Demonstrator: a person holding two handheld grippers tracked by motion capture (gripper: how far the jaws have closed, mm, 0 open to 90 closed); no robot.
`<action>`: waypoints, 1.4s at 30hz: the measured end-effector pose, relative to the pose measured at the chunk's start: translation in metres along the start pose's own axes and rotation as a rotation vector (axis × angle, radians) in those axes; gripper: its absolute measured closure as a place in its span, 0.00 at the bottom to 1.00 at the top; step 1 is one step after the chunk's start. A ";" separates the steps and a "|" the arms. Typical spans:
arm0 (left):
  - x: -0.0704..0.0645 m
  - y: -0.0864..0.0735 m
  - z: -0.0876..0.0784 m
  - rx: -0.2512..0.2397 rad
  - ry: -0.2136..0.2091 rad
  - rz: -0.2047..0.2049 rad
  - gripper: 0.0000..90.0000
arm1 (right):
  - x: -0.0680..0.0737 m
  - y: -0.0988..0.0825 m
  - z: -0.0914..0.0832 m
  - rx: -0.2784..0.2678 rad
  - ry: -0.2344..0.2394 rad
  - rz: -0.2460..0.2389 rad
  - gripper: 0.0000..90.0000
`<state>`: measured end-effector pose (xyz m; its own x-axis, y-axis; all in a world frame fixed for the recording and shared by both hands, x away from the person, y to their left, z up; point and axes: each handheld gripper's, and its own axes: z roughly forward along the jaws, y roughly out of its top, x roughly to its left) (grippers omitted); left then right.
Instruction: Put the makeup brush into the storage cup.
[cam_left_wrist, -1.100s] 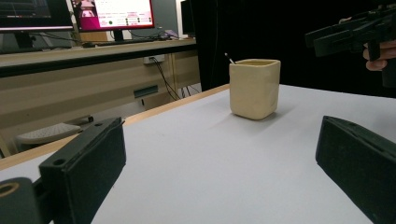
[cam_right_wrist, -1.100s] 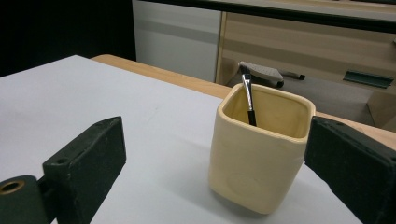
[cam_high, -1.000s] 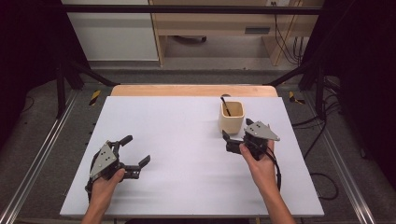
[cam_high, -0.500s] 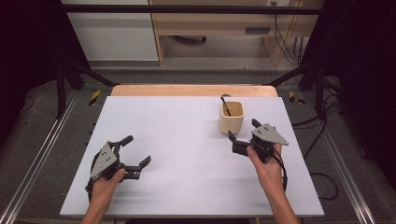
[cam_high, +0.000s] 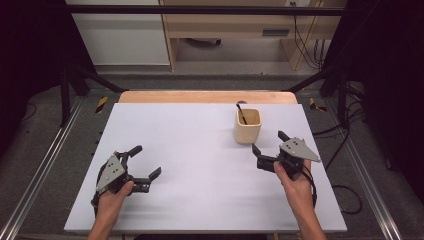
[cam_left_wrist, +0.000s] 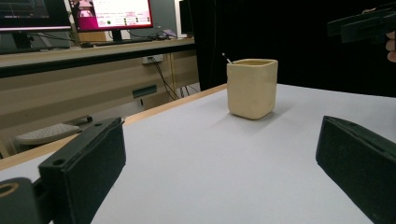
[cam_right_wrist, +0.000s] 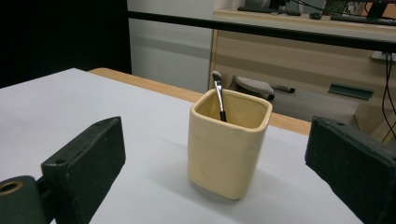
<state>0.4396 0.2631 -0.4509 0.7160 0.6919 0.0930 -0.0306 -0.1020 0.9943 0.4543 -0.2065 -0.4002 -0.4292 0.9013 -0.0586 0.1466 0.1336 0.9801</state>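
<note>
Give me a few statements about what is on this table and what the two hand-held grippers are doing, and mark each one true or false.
1. A cream square cup stands upright on the white table. True.
2. The cup is empty. False: a thin dark-handled brush leans inside it.
3. The right gripper is clamped around the cup. False: its jaws are open and it sits apart from the cup, on the near side.
4. The left gripper is open and holds nothing. True.
5. The cup stands nearer to the left gripper than to the right one. False: it stands on the right side of the table, close to the right gripper.
</note>
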 end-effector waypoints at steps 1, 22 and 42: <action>0.000 0.000 -0.001 0.004 0.000 0.004 0.02 | -0.001 0.000 -0.001 0.000 -0.002 0.002 0.06; 0.000 0.000 -0.002 -0.003 0.004 0.002 0.02 | -0.014 -0.008 -0.027 -0.035 -0.022 0.002 0.05; 0.000 0.000 -0.003 0.002 0.005 0.005 0.02 | -0.021 -0.031 -0.047 -0.085 -0.032 -0.016 0.04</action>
<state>0.4374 0.2656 -0.4503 0.7125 0.6948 0.0985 -0.0330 -0.1071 0.9937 0.4174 -0.2488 -0.4202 -0.4023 0.9121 -0.0789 0.0637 0.1138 0.9915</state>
